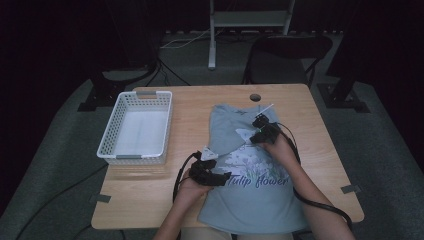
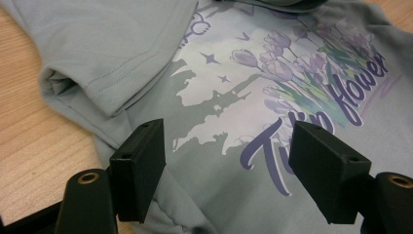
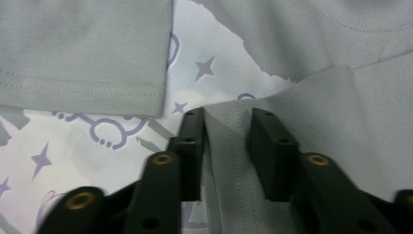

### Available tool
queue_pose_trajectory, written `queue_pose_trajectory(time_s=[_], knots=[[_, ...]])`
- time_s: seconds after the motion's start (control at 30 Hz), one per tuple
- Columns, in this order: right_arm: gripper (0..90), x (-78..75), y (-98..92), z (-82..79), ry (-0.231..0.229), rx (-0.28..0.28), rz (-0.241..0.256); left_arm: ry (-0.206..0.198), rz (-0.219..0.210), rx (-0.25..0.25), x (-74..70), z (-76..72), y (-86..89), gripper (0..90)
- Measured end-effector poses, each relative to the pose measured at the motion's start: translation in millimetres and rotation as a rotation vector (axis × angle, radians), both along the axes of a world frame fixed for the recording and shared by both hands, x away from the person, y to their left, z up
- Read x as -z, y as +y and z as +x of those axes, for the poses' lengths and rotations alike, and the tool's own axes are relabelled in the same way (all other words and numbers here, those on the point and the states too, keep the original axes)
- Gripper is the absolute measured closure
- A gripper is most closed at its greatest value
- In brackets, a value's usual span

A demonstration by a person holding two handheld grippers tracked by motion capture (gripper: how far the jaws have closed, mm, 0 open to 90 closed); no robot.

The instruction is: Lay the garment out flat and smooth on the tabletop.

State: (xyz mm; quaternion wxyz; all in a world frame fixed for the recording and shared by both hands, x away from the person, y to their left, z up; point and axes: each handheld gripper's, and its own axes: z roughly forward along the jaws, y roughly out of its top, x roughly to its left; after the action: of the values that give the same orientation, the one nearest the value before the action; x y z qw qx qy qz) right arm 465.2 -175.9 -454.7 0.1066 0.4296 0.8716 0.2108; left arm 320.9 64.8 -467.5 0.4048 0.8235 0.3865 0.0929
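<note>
Between the right tool's (image 3: 226, 146) nearly closed jaws sits a pinched fold of the grey T-shirt (image 1: 252, 175), sleeves already folded inward. At eight o'clock, the left tool (image 2: 226, 170) gapes empty above the print. Folding remains; the basket (image 1: 112, 145) waits on the counter (image 1: 195, 105).
</note>
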Motion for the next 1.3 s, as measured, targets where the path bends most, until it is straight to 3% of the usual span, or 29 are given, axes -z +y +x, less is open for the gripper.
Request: queue_pose_trajectory(time_s=[0.17,0.4,0.57,0.97,1.17,1.3], knots=[[82.6,-1.6,-3.0,1.2,0.026,-0.012,0.036,0.003,-0.001,-0.005,0.9,0.1,-0.2,31.1],[86.0,-5.7,-18.0,2.8,0.041,0.021,0.065,0.004,0.001,-0.002,1.4,-0.6,-0.7,31.1],[86.0,-18.6,-31.6,0.1,0.003,0.043,0.102,0.004,0.005,0.001,1.2,-1.3,0.1,31.1],[85.9,-53.3,-99.8,-2.3,-0.084,0.241,0.197,0.014,-0.008,0.003,3.1,-3.4,-0.7,31.1],[86.0,-55.5,-136.5,-3.2,-0.106,0.349,0.246,0.014,-0.014,0.006,3.9,-4.3,-0.3,31.1],[85.9,-51.2,-161.0,-1.6,-0.103,0.44,0.249,0.017,-0.017,0.003,3.5,-4.0,0.3,31.1]])
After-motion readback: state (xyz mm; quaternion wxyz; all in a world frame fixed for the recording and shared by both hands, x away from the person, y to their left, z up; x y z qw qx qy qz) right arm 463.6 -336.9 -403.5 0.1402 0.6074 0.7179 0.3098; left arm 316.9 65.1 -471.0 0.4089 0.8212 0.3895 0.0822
